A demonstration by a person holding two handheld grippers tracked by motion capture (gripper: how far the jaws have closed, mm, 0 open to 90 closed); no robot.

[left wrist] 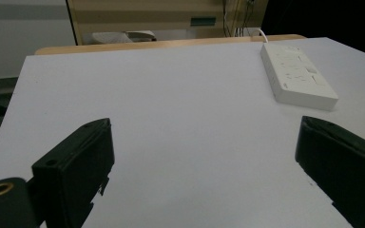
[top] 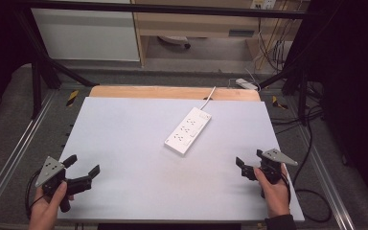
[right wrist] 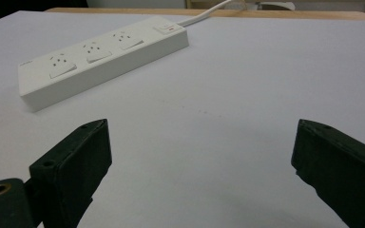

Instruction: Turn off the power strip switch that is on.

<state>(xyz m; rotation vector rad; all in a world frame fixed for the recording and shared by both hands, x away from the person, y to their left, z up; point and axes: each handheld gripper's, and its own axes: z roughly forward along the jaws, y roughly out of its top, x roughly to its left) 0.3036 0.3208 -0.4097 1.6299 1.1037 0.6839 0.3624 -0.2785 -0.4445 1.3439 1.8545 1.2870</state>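
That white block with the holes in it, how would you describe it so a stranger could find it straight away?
Look at the pale grey table and go to its far half, a little right of the middle. There a white power strip lies flat at a slant, its white cord running off the far edge. It has three sockets in a row and a switch at the cord end.

Power strip (top: 188, 130) sits on the table (top: 124, 124), a bit right of frame center, cord (top: 208, 98) heading toward the top.
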